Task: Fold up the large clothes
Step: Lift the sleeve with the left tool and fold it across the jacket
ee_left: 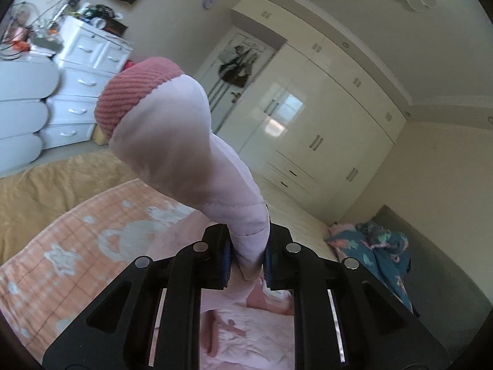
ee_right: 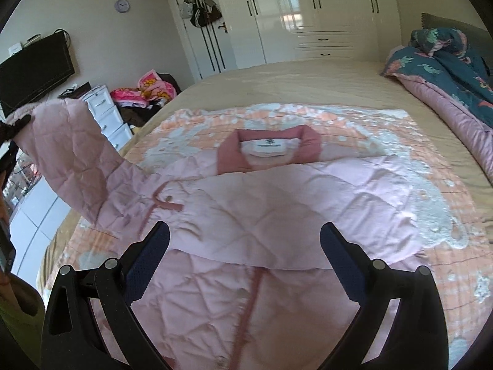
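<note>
Jacket [ee_right: 246, 203]: one, pale pink, quilted, spread front-up on the blanket, collar away from the right camera.
Left gripper [ee_left: 246, 262]: jaws clamped on the sleeve [ee_left: 185, 141]; the sleeve sticks up and forward past the fingers, dark pink ribbed cuff [ee_left: 129, 98] at its tip.
Right gripper [ee_right: 246, 256]: jaws wide apart, nothing between them; it hangs over the jacket's middle, whether it touches the cloth I cannot tell.
Sleeve, right view: lifted at the left, well above the bed, its far end going out of sight at the frame edge.
Collar [ee_right: 268, 151]: dark pink, one white label inside; print too small to read.
Buttons: three seen along the dark pink front strip.
Blanket [ee_right: 431, 215]: one, orange and white, under the jacket.
Bed [ee_right: 292, 83]: one, tan cover.
Quilt [ee_right: 446, 71]: one, teal floral, bunched at the right edge of the bed.
Wardrobe [ee_right: 308, 9]: cream, glossy, behind the bed.
Clock [ee_right: 122, 5]: one, round, on the wall.
</note>
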{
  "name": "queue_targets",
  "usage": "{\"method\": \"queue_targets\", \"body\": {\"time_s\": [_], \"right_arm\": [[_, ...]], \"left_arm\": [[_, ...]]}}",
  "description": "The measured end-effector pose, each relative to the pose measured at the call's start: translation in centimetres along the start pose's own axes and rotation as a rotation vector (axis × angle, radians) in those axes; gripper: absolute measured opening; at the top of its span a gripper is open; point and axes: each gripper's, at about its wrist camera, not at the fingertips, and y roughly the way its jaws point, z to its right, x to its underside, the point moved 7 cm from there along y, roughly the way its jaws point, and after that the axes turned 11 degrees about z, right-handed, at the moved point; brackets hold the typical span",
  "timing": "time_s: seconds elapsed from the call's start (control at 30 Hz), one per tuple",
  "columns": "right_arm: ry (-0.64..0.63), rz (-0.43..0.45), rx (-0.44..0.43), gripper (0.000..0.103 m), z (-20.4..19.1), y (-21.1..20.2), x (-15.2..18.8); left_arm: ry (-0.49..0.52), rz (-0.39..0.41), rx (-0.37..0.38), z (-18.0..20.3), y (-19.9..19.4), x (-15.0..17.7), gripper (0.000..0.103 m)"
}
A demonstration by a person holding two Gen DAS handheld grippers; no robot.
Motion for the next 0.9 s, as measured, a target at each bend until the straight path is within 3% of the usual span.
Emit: {"method": "queue_targets", "body": {"time_s": [0.47, 0.67, 0.9], "right_arm": [[0.024, 0.011, 0.098, 0.098, 7.2, -1.1, 0.5], [0.058, 0.014, 0.11, 0.098, 9.1, -1.4, 1.2], [0.131, 0.028, 0.124, 0.098, 11.4, -1.7, 2.2]], "left_arm": [[0.076, -0.129, 0.188, 6.3, 1.5, 5.0, 0.008], [0.109, -0.209, 0.321, 9.4, 1.7, 8.5, 0.008], [0.231, -0.293, 0.457, 13.2, 1.5, 14.0, 0.008]]}}
